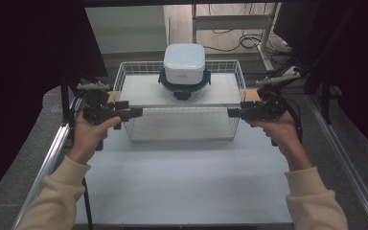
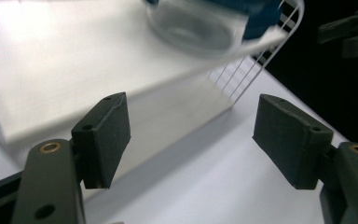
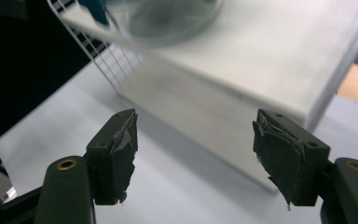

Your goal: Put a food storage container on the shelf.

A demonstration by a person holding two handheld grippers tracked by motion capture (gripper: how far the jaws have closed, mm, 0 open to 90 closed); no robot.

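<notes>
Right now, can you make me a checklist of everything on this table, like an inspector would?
Surface: white table top, bare at the front.
Job's things: white board lies across the top of a wire basket; a clear container with a white lid and dark blue clips stands on the board.
Clutter: nothing seen.
Grippers: left gripper at the board's left end, right gripper at its right end; both sets of jaws open, nothing between them. The right gripper's pads look torn.
Cables: loose cables on the floor behind the table.
Surroundings: dark curtains on both sides, metal rail along the right edge.
</notes>
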